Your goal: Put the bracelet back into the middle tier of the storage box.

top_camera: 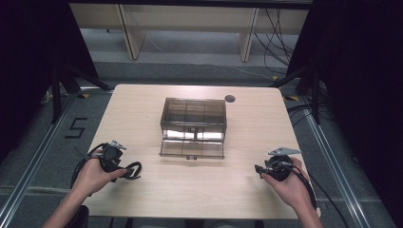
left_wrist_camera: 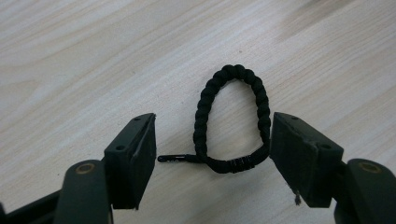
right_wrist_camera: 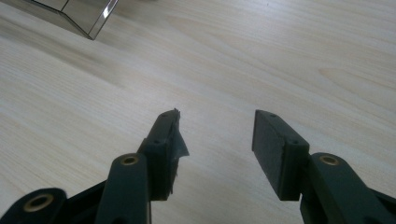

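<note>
Left gripper (left_wrist_camera: 212, 140) jaws wide apart around black braided bracelet (left_wrist_camera: 232, 120) lying flat on table (top_camera: 142, 104). Right gripper (right_wrist_camera: 215, 140) also spread, nothing between jaws. Smoky plastic drawer box (top_camera: 193, 126) at table centre.

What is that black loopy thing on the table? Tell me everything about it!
It's a black braided bracelet, woven from cord, lying flat on the pale wooden table in an oval loop. A knotted wrap closes the loop at the near end, and a short cord tail sticks out sideways. The left gripper sits open around it, one jaw right against its side.
</note>
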### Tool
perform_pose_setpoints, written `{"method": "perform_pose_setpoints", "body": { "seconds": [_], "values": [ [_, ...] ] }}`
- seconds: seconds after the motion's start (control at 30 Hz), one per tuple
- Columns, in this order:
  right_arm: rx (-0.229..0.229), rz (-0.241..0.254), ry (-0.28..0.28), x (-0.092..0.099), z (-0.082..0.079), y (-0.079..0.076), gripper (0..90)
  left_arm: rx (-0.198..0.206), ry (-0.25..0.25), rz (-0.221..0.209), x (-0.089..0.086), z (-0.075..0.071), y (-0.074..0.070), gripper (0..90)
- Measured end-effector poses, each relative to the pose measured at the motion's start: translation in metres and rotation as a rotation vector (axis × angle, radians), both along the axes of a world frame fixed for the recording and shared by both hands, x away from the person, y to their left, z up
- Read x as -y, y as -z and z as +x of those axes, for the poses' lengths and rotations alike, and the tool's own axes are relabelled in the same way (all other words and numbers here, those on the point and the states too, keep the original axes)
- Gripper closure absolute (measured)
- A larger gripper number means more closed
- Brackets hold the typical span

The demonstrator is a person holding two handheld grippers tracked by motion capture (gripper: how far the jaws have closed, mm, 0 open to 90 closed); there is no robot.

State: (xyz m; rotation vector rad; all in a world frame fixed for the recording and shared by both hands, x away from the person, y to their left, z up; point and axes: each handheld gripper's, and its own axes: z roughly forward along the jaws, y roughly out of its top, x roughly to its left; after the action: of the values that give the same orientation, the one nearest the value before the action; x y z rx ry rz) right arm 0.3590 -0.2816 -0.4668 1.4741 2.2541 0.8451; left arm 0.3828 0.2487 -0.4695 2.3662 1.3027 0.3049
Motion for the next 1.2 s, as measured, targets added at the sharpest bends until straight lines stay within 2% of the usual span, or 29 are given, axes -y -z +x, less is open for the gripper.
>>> {"method": "perform_pose_setpoints", "body": {
  "seconds": [0.03,0.1,0.17,0.33,0.37,0.4,0.47,0.5,0.63,0.67,0.7,0.73,0.77,0.8,0.87,0.93,1.0,1.13,1.17,1.2],
  "values": [
    [0.0,-0.003,-0.001,0.0,0.0,0.0,52.2,0.01,0.002,-0.001,0.001,0.0,0.001,31.6],
    [-0.003,-0.005,-0.002,0.0,0.0,0.0,52.2,-0.007,0.011,0.008,0.002,0.0,0.0,31.6],
    [0.008,-0.01,0.003,0.001,-0.001,-0.002,52.1,-0.004,0.013,0.003,0.002,0.0,-0.001,31.6],
    [-0.001,-0.012,-0.006,0.0,0.0,-0.001,52.1,-0.013,0.013,-0.016,0.001,0.001,0.0,32.4],
    [0.004,-0.016,-0.004,-0.001,0.0,-0.002,52.1,-0.019,0.012,-0.017,0.001,0.001,0.0,34.0],
    [0.004,-0.016,-0.004,-0.001,0.0,-0.002,52.1,-0.043,0.018,-0.001,0.002,0.001,-0.001,34.0],
    [0.003,-0.017,-0.002,-0.001,-0.001,-0.003,52.1,-0.037,0.006,-0.014,0.003,0.001,0.0,35.8],
    [0.003,-0.016,-0.002,-0.001,-0.001,-0.003,52.2,-0.061,0.024,0.012,0.002,0.002,-0.002,35.8],
    [0.003,-0.019,-0.01,-0.002,0.0,-0.003,52.3,-0.076,0.013,0.028,0.004,0.009,-0.005,42.1],
    [0.014,-0.016,-0.03,-0.001,0.001,-0.002,52.4,-0.101,0.018,0.044,0.004,0.011,-0.007,45.0],
    [0.003,-0.015,-0.022,-0.001,0.001,-0.003,52.6,-0.11,0.017,0.052,0.005,0.013,-0.007,48.1],
    [-0.013,-0.019,-0.009,-0.003,0.001,-0.004,52.9,-0.143,0.015,0.082,0.006,0.015,-0.008,51.1],
    [-0.012,-0.02,-0.007,-0.003,0.001,-0.004,53.1,-0.143,0.015,0.082,0.006,0.015,-0.008,52.1],
    [-0.012,-0.02,-0.007,-0.003,0.001,-0.004,53.1,-0.132,0.038,0.094,0.004,0.018,-0.008,52.1],
    [-0.013,-0.021,-0.011,-0.003,0.0,-0.004,53.2,-0.152,0.03,0.092,0.005,0.019,-0.007,53.6],
    [-0.018,-0.022,-0.011,-0.002,0.001,-0.004,53.2,-0.171,-0.01,0.069,0.009,0.016,-0.003,55.6],
    [-0.019,-0.018,-0.014,-0.002,0.002,-0.003,53.2,-0.194,0.011,0.094,0.008,0.016,-0.003,57.3],
    [-0.028,-0.023,-0.021,-0.002,0.002,-0.003,53.2,-0.204,0.007,0.109,0.009,0.018,-0.005,59.6],
    [-0.032,-0.023,-0.016,-0.003,0.002,-0.003,53.2,-0.218,0.013,0.12,0.009,0.019,-0.006,60.2],
    [-0.027,-0.025,-0.012,-0.003,0.002,-0.004,53.2,-0.224,0.008,0.113,0.01,0.02,-0.006,60.8]
  ]
}}
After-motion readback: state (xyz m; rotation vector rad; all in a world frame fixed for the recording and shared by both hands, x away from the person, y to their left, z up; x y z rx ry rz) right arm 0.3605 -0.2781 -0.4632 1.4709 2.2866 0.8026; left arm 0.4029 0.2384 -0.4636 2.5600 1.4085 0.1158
